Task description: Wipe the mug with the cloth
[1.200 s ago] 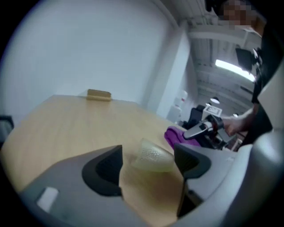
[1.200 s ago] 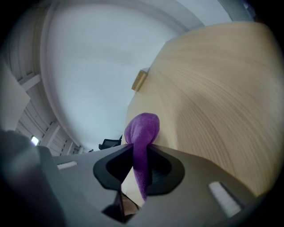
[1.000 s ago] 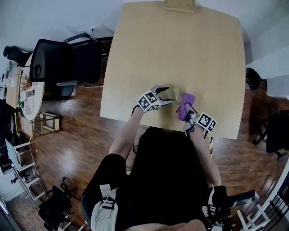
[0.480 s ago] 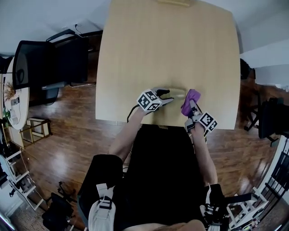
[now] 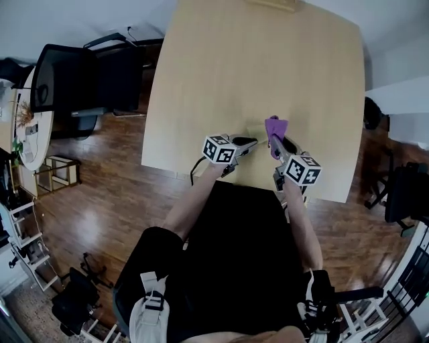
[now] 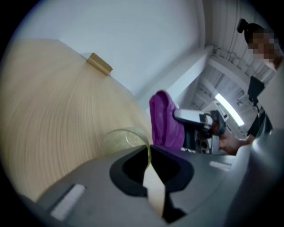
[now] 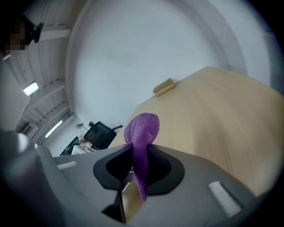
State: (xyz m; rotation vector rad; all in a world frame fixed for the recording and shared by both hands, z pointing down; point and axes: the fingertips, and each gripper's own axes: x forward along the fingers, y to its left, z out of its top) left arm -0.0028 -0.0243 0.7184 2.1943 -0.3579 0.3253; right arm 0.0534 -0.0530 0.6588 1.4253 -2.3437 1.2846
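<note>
As left gripper (image 5: 251, 142) fingers (image 6: 175, 167) finish closing on the mug (image 6: 119, 140) rim, right gripper (image 5: 275, 139) clenches cloth (image 7: 142, 131), seemingly upright.

A pale wooden bench (image 5: 255, 74) is taking up the middle of the room, with a small wooden block (image 5: 271, 5) sitting at its far edge. Glossy dark wood flooring (image 5: 100, 214) is spreading around it and catching the light. Beyond the bench's left edge, two black office chairs (image 5: 64, 84) are standing near a pale grey wall (image 5: 80, 20). A white round table (image 5: 30, 144) is showing further left, and a white rack (image 5: 23, 244) is standing below it. Strip lights (image 7: 32, 88) are glowing overhead.
</note>
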